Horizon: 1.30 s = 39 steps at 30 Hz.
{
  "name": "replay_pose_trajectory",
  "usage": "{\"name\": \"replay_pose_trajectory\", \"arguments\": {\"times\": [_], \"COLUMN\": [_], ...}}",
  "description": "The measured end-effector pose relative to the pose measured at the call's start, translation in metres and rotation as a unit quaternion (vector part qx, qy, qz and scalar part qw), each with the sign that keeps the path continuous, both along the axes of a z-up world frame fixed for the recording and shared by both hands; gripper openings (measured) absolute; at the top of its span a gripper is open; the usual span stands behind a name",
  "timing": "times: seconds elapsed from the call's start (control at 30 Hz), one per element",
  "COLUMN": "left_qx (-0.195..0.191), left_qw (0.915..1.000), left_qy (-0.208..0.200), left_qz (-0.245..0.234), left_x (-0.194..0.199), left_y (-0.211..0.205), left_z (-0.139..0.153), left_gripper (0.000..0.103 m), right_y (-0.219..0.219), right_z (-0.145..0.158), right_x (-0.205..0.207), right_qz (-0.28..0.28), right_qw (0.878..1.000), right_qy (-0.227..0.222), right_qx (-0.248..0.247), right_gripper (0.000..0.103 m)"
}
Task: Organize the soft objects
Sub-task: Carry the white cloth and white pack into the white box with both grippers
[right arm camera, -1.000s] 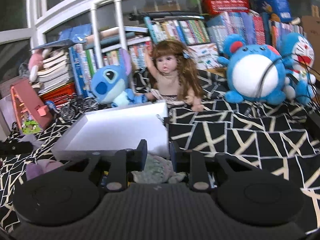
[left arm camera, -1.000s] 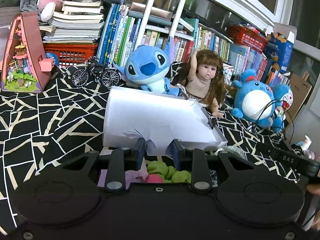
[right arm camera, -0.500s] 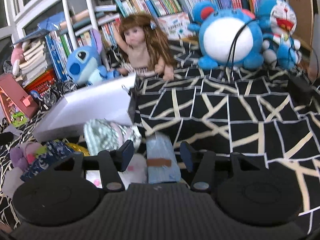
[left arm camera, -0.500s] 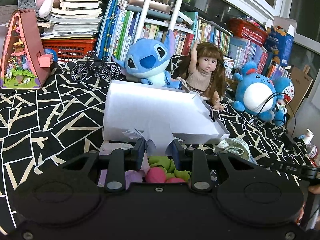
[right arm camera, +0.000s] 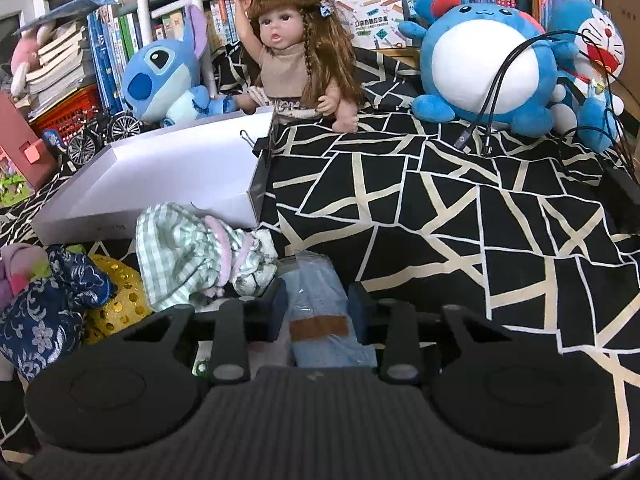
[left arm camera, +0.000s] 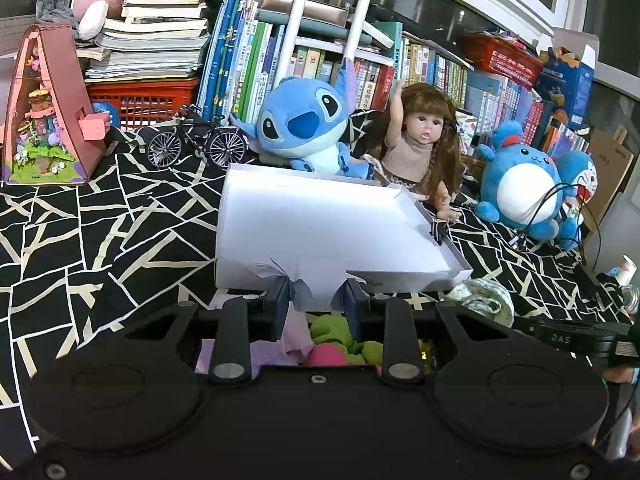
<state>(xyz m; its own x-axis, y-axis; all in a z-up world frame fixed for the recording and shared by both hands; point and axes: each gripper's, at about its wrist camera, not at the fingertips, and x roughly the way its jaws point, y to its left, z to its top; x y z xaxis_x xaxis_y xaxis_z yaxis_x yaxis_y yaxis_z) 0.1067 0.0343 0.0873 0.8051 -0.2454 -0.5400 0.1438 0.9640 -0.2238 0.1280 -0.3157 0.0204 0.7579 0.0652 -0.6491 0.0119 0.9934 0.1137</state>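
Pale-blue folded cloth (right arm camera: 318, 304), brown patch, lies between right claw (right arm camera: 316, 306) fingers.

Both views are fisheye and sit low, just behind their own tongs, looking forward over the patterned desk (left arm camera: 100, 216) toward the bookshelf wall. The left wrist view faces the white box (left arm camera: 320, 224) straight on and close, in the middle of the frame. The right wrist view looks from further right, so the same white box (right arm camera: 172, 172) lies at middle left. Both views share the blue plush (left arm camera: 304, 128) (right arm camera: 160, 76), the doll (left arm camera: 420, 140) (right arm camera: 288, 52) and the round blue plush (left arm camera: 520, 188) (right arm camera: 484, 60) in the upper part.
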Motion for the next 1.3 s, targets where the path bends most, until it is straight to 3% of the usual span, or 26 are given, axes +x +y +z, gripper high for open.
{"name": "replay_pose_trajectory", "arguments": {"times": [0.27, 0.43, 0.6, 0.73, 0.87, 1.3], "left_qx": [-0.006, -0.019, -0.037, -0.046, -0.030, -0.009], "left_qw": [1.0000, 0.9998, 0.9991, 0.9978, 0.9973, 0.9931], "left_qy": [0.000, 0.002, 0.022, 0.047, 0.066, 0.114], "left_qz": [0.003, 0.003, -0.003, 0.004, 0.012, 0.026], "left_x": [0.014, 0.037, 0.076, 0.113, 0.142, 0.173], "left_y": [0.003, 0.001, -0.005, -0.014, -0.025, -0.038], "left_z": [0.004, 0.011, 0.015, 0.007, -0.008, -0.050], "left_gripper": [0.027, 0.028, 0.028, 0.028, 0.028, 0.028], "right_y": [-0.007, 0.003, 0.028, 0.052, 0.071, 0.096], "right_z": [0.026, 0.052, 0.063, 0.057, 0.040, 0.005], "right_x": [0.008, 0.031, 0.072, 0.106, 0.131, 0.154], "right_qz": [-0.016, 0.002, 0.032, 0.031, 0.029, 0.028], "right_qw": [0.999, 0.998, 0.994, 0.992, 0.990, 0.990], "right_qy": [-0.032, -0.046, -0.020, 0.005, 0.026, 0.058], "right_qx": [0.010, 0.049, 0.104, 0.118, 0.133, 0.123], "right_gripper": [0.037, 0.038, 0.038, 0.038, 0.038, 0.039]}}
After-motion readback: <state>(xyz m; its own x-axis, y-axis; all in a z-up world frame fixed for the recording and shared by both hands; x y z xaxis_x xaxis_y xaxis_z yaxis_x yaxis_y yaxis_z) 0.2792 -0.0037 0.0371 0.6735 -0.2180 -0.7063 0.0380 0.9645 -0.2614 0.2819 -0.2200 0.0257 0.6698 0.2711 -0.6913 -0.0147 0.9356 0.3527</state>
